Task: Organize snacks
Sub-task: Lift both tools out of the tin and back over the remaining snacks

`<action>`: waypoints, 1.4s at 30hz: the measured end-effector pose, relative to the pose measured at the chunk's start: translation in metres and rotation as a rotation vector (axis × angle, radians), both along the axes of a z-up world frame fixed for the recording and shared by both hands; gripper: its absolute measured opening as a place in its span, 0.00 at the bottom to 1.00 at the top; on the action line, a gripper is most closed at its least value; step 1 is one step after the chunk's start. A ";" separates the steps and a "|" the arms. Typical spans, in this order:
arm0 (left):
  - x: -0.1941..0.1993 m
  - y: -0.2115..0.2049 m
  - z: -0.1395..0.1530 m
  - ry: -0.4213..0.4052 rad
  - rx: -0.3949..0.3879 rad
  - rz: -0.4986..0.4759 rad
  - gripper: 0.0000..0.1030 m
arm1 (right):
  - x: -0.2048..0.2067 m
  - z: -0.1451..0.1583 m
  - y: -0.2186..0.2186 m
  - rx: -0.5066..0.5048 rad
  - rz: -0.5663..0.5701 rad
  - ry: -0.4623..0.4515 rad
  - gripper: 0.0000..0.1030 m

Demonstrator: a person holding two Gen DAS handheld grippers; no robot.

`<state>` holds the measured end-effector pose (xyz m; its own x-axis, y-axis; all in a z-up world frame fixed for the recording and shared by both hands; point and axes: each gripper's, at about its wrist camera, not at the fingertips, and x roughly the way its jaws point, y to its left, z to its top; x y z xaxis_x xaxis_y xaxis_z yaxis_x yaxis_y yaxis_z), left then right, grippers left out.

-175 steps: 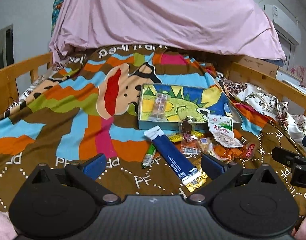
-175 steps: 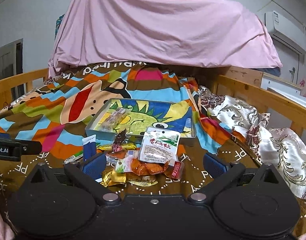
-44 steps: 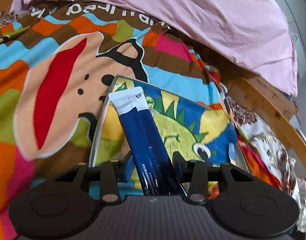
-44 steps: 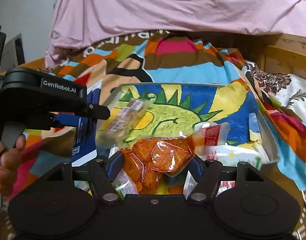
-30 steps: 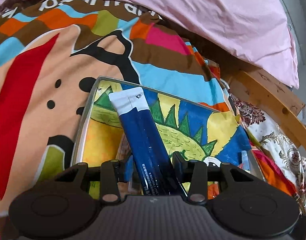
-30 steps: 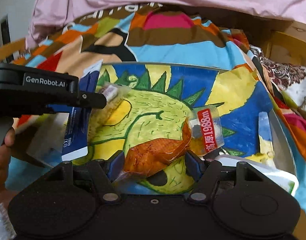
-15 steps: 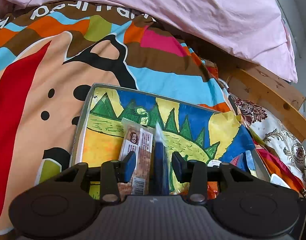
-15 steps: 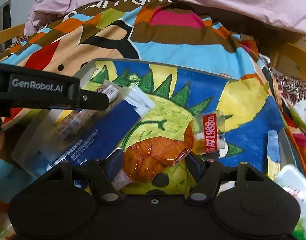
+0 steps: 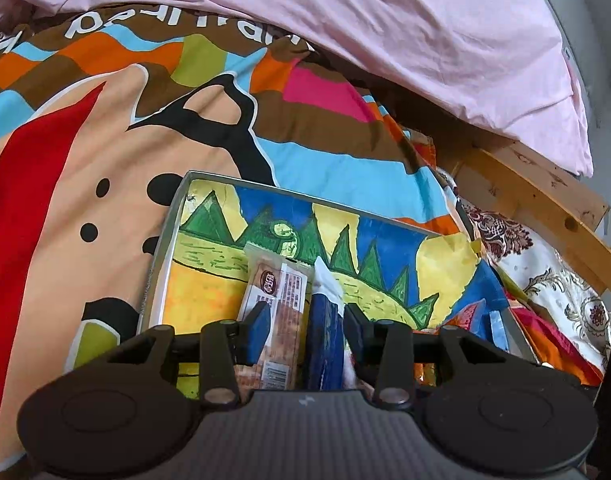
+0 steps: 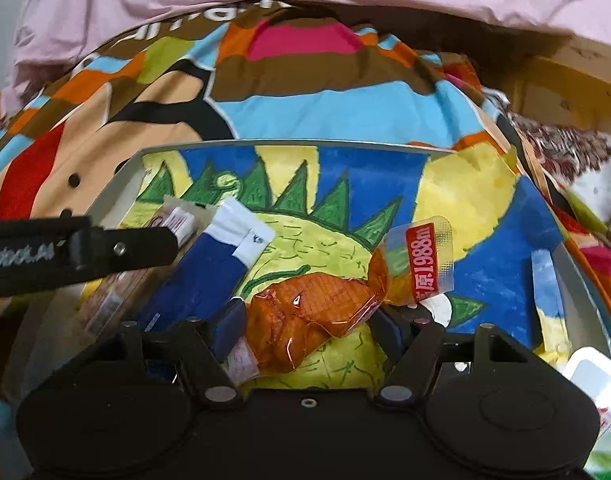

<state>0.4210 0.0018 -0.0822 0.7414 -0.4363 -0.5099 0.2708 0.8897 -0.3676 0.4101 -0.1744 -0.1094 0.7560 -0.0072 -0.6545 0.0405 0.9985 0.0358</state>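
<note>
Pink bedding (image 9: 385, 32) hangs over a bed spread with a bright cartoon blanket (image 9: 85, 140), where a shallow tray (image 10: 117, 172) lined with a crayon drawing lies. Left tongs (image 9: 304, 328) have just been easing apart; the blue packet (image 9: 323, 336) stands on edge between them beside a brown snack bar (image 9: 277, 296), both inside the tray. Right tongs (image 10: 305, 324) have just been opening around the orange packet (image 10: 309, 316), which rests on the tray's floor.
</note>
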 end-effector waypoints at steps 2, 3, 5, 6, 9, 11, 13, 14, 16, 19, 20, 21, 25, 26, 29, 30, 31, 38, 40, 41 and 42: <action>0.000 0.001 0.000 0.000 -0.014 0.007 0.49 | 0.002 0.000 0.001 0.024 -0.051 0.002 0.79; 0.000 0.002 0.000 -0.001 -0.018 0.011 0.51 | 0.003 0.000 0.002 0.033 -0.072 0.000 0.80; 0.001 0.002 0.000 -0.006 -0.018 0.022 0.57 | 0.003 -0.001 0.003 0.053 -0.109 -0.005 0.85; 0.001 0.003 0.000 -0.011 -0.017 0.029 0.62 | 0.003 -0.001 0.003 0.072 -0.130 -0.010 0.87; 0.003 0.005 0.000 -0.016 -0.019 0.052 0.73 | 0.003 -0.003 0.004 0.112 -0.202 -0.022 0.96; 0.005 0.008 -0.001 -0.015 -0.031 0.065 0.77 | 0.003 -0.004 0.007 0.108 -0.253 -0.038 0.96; 0.007 0.012 -0.001 -0.015 -0.050 0.074 0.79 | 0.003 -0.005 0.012 0.097 -0.300 -0.047 0.96; 0.007 0.013 -0.001 -0.016 -0.057 0.078 0.80 | 0.003 -0.005 0.012 0.108 -0.340 -0.055 0.96; 0.008 0.017 -0.002 -0.015 -0.073 0.088 0.82 | 0.003 -0.004 0.005 0.160 -0.397 -0.063 0.97; 0.009 0.022 -0.001 -0.016 -0.095 0.097 0.83 | 0.003 -0.001 0.002 0.187 -0.412 -0.050 0.99; 0.009 0.023 0.000 -0.020 -0.102 0.100 0.83 | 0.003 -0.002 0.003 0.172 -0.398 -0.043 0.99; 0.010 0.024 0.001 -0.024 -0.105 0.101 0.84 | 0.002 -0.002 0.003 0.164 -0.387 -0.042 0.99; 0.009 0.024 0.002 -0.022 -0.106 0.096 0.86 | -0.008 0.004 -0.006 0.201 -0.339 -0.033 0.99; 0.008 0.022 0.004 -0.020 -0.095 0.092 0.86 | -0.011 0.008 -0.008 0.210 -0.311 -0.032 0.99; -0.002 0.019 0.012 -0.029 -0.053 0.098 0.90 | -0.025 0.021 -0.014 0.199 -0.224 -0.044 0.99; -0.007 0.018 0.016 -0.033 -0.045 0.102 0.92 | -0.030 0.027 -0.016 0.193 -0.190 -0.047 0.99; -0.012 0.019 0.021 -0.037 -0.041 0.104 0.94 | -0.036 0.032 -0.019 0.189 -0.161 -0.052 0.99; -0.056 0.023 0.060 -0.077 0.030 0.148 0.99 | -0.081 0.070 -0.032 0.156 -0.033 -0.101 0.99; -0.071 0.025 0.072 -0.085 0.047 0.166 0.99 | -0.099 0.082 -0.036 0.136 -0.010 -0.129 0.99; -0.078 0.026 0.077 -0.091 0.054 0.173 0.99 | -0.110 0.089 -0.038 0.125 0.004 -0.143 0.99; -0.088 0.026 0.082 -0.101 0.061 0.182 0.99 | -0.120 0.093 -0.040 0.114 0.015 -0.151 0.99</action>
<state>0.3332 0.0283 -0.0005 0.8537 -0.2614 -0.4504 0.1364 0.9469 -0.2910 0.2903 -0.2139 -0.0160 0.8453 0.0731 -0.5293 0.0108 0.9881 0.1537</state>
